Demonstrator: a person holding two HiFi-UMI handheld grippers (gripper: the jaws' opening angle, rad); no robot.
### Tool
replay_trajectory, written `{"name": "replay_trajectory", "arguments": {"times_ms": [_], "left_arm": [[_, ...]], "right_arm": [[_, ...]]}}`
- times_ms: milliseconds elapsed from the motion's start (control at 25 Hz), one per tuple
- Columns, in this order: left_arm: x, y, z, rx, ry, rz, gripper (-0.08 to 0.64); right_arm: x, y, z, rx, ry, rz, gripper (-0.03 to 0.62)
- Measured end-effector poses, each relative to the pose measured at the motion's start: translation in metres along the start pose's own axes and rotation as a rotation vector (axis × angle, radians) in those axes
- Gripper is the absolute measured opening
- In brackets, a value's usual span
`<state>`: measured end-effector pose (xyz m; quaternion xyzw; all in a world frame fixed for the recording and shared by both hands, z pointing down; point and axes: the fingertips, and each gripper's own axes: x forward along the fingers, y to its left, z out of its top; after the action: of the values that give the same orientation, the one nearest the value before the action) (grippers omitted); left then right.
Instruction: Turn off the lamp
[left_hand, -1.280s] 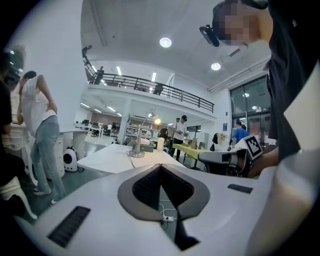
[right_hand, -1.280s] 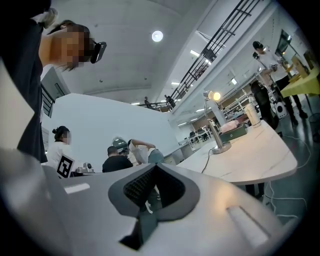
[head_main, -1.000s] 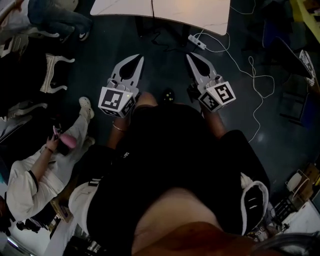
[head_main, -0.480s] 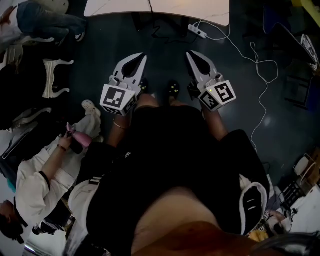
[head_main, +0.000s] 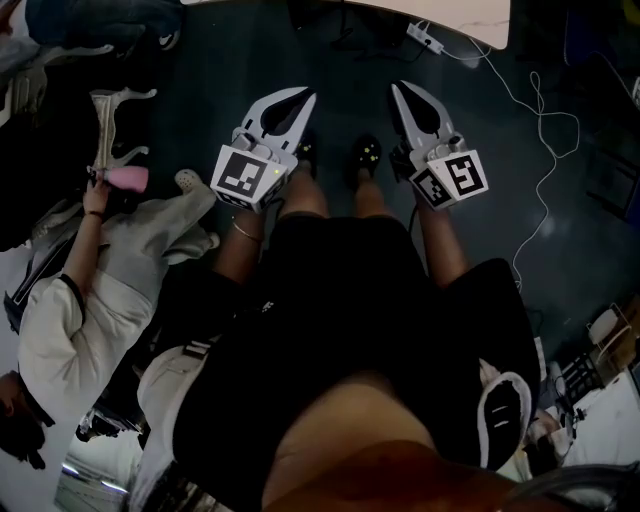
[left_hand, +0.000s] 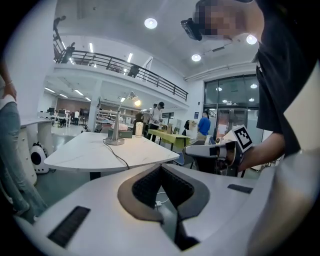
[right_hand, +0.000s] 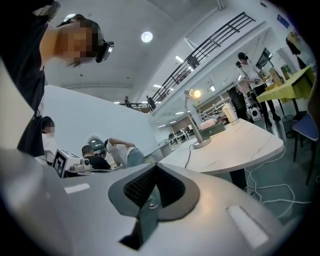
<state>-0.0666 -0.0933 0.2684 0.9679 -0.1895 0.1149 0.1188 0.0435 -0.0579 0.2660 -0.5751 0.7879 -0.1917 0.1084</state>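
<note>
Right hand-held gripper (right_hand: 156, 166) shut, ribbed pads (right_hand: 139, 187); slim metal lamp (right_hand: 194, 125).

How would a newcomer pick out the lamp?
Look to the white table ahead. On it stands the lamp: round base, slim upright stem, cord trailing away. Alone among the box and cup near it, its head glows.

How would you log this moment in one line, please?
lamp: lit, on white table, untouched | left tool: shut, empty | right tool: shut, empty | both short of table
</note>
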Motion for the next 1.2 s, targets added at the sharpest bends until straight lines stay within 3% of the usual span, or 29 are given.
{"name": "replay_trajectory", "arguments": {"times_ms": [360,720,960,1200], "left_arm": [[0.021,0.025,-0.033,-0.006,0.01,-0.065,0.006],[0.043,0.051,-0.079,0.003,0.048,-0.041,0.006],[0.055,0.071,-0.113,-0.039,0.041,-0.027,0.006],[0.06,0.084,-0.137,-0.066,0.041,-0.018,0.006]], "right_arm": [[0.032,-0.018,-0.034,-0.021,0.027,-0.048,0.0],[0.078,-0.043,-0.055,-0.056,0.039,-0.022,0.002],[0.104,-0.065,-0.089,-0.034,0.078,-0.06,0.004],[0.125,-0.07,-0.113,-0.025,0.084,-0.019,0.023]]}}
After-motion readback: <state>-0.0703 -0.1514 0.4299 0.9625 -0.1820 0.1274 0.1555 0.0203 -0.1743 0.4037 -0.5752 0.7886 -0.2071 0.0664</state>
